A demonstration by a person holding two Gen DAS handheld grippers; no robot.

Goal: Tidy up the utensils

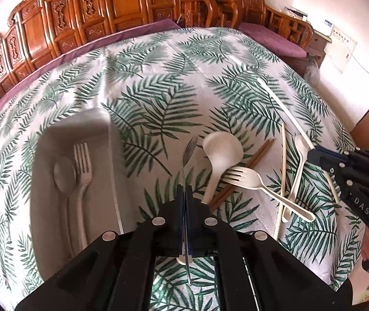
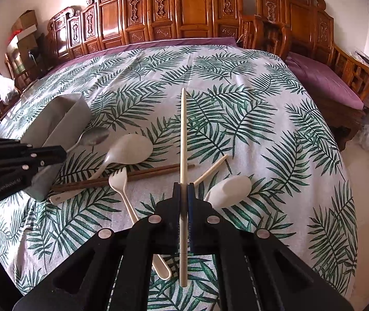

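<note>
1. Left gripper [image 1: 184, 189]: jaws pressed together on one metal spoon [image 1: 190, 146], clamped at the handle, bowl pointing forward past the fingertips and lifted off the cloth.
2. Right gripper [image 2: 183, 188]: jaws pressed together on one cream chopstick [image 2: 183, 129], sticking out straight ahead of the fingertips, tail end passing back between the fingers.
3. To the left of the left gripper: one grey tray [image 1: 101, 124], holding two pieces, one grey spoon [image 1: 64, 172] and one pale fork [image 1: 83, 160], side by side.
4. Just ahead and right of the left gripper, on the leaf-print tablecloth [image 1: 158, 77]: one large cream spoon [image 1: 222, 151], lying across one pair of brown chopsticks [image 1: 259, 153].
5. Further right of it: one cream fork [image 1: 241, 177], tines toward the large spoon.
6. Just right of the right gripper's tips: one smaller cream spoon [image 2: 232, 190], bowl visible, handle hidden.
7. Beside that spoon: one second cream chopstick [image 2: 211, 167], flat on the cloth.
</note>
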